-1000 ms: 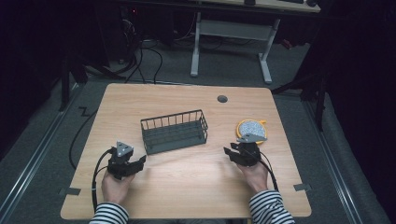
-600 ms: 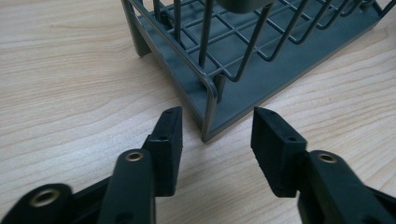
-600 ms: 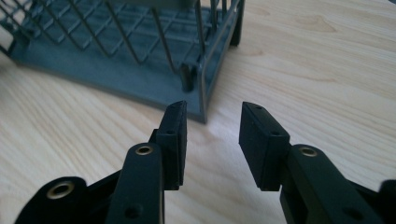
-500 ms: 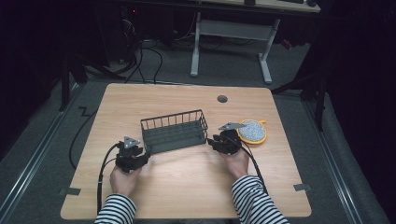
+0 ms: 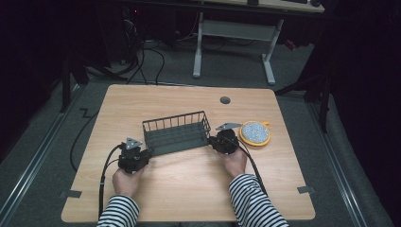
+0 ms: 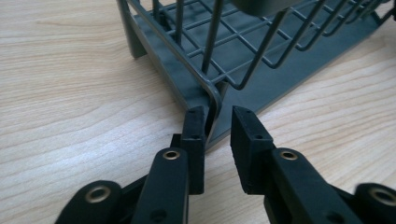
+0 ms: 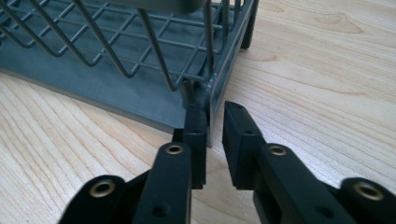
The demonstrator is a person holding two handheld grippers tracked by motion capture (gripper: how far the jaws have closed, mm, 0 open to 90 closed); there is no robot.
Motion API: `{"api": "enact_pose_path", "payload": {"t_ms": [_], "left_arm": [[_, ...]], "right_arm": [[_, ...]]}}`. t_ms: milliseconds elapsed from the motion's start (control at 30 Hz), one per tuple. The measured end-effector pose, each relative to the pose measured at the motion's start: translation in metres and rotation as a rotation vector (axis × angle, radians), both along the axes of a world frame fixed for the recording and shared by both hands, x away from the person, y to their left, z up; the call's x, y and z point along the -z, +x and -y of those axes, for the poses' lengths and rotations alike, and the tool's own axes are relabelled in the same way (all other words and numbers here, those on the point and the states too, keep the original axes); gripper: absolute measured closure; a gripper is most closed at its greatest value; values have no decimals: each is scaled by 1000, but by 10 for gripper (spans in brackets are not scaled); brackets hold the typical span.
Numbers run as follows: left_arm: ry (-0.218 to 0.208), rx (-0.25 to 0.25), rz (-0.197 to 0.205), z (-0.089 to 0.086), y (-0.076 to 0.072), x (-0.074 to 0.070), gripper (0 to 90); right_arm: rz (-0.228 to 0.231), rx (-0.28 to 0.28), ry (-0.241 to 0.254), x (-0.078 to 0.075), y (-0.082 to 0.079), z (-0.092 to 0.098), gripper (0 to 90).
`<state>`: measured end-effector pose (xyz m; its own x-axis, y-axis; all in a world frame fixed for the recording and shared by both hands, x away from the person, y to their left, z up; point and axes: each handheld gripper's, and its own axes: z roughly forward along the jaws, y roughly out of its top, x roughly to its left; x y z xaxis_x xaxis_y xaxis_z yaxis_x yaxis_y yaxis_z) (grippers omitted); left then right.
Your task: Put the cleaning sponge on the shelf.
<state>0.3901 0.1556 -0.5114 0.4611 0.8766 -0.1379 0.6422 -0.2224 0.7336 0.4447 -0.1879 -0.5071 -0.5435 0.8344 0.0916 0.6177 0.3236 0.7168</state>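
On the tabletop (image 5: 189,189), mid-way across, sits a grey wire basket (image 5: 176,133).
Left claw (image 6: 217,126) and right claw (image 7: 212,123), jaws just closing, each pinch a near corner. Grasping step; next calls for an even, level lift.

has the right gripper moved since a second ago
Yes. In the high view the right gripper went left, away from the yellow disc, to the wire basket's near right corner, where its jaws have just been closing on the corner post.
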Motion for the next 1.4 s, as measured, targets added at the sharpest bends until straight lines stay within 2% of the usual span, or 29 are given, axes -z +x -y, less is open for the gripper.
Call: {"api": "enact_pose_path", "payload": {"t_ms": [133, 533, 733, 967, 1067, 1133, 1233, 1400], "left_arm": [[-9, 11, -2, 0, 1, 1, 836], [-11, 52, -3, 7, -2, 1, 844], [5, 81, 0, 20, -8, 0, 845], [4, 108, 11, 36, -11, 1, 846], [1, 120, 11, 42, -12, 1, 846], [0, 128, 14, 46, -13, 1, 845], [0, 139, 12, 51, -13, 1, 845], [-1, 157, 13, 56, -16, 0, 845]], "right_arm": [[5, -5, -18, -1, -1, 1, 859], [-2, -6, -30, -2, -4, 9, 862], [4, 5, -44, -3, -8, 18, 861], [2, 21, -61, -5, -15, 35, 862], [0, 37, -35, -3, -19, 46, 863], [-1, 41, -35, -3, -20, 48, 863], [6, 41, -63, -4, -23, 51, 863], [1, 46, -71, -6, -25, 58, 863]]}}
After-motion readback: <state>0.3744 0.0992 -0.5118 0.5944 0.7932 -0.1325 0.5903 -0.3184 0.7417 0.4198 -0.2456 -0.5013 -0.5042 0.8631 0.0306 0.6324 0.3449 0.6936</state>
